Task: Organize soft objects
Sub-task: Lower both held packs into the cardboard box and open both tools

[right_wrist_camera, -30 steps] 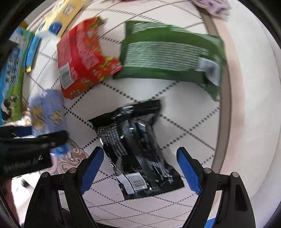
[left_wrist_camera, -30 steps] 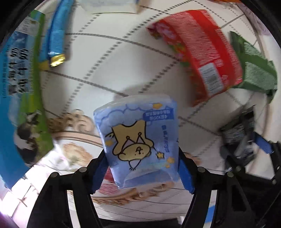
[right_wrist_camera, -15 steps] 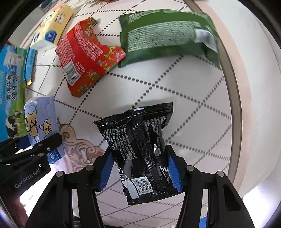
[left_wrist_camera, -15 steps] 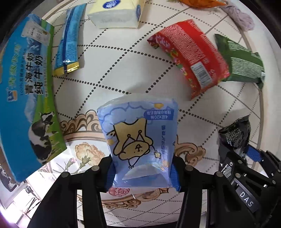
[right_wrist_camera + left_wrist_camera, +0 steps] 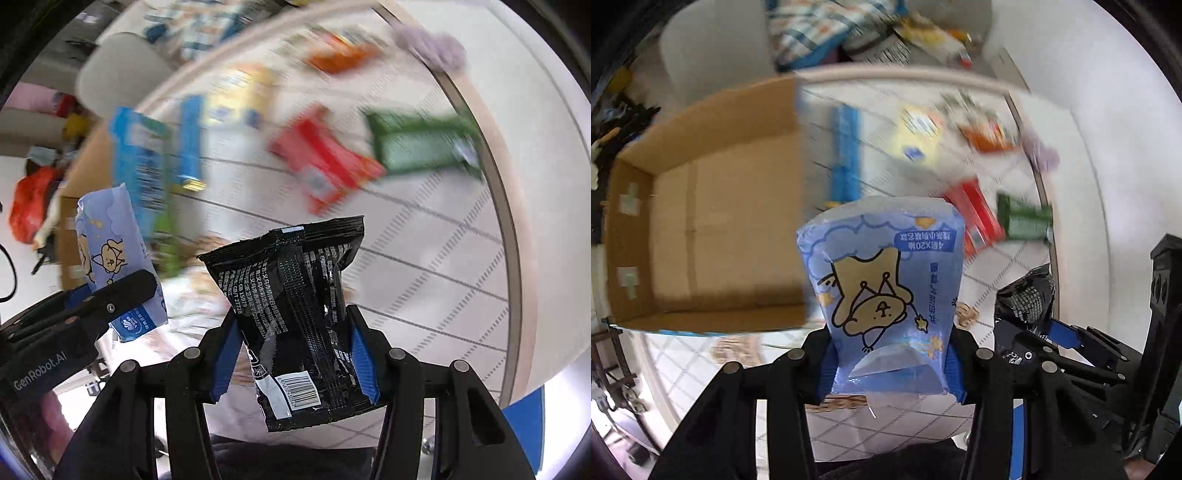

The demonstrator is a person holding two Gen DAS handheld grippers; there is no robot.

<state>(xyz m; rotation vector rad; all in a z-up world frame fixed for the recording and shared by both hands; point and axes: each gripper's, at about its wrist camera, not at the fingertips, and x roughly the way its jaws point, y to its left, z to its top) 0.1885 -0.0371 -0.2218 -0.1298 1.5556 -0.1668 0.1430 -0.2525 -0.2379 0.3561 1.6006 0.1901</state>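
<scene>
My left gripper (image 5: pixel 890 365) is shut on a light blue tissue pack with a cartoon bear (image 5: pixel 882 288) and holds it in the air above the table, beside an open cardboard box (image 5: pixel 705 236) to its left. The pack also shows in the right wrist view (image 5: pixel 110 254). My right gripper (image 5: pixel 295 365) is shut on a black snack bag (image 5: pixel 299 317), lifted off the table. The bag and right gripper show at the lower right of the left wrist view (image 5: pixel 1027 295).
On the round white table (image 5: pixel 461 258) lie a red packet (image 5: pixel 325 162), a green packet (image 5: pixel 417 144), a blue stick pack (image 5: pixel 190 140), a yellow tissue box (image 5: pixel 243 96), an orange packet (image 5: pixel 340 51) and a purple cloth (image 5: pixel 432 48). A blue milk carton (image 5: pixel 136 155) lies left.
Both grippers have lifted their packs off the table and swung up and left. The cardboard box has come into the left wrist view. The scene is motion-blurred.
</scene>
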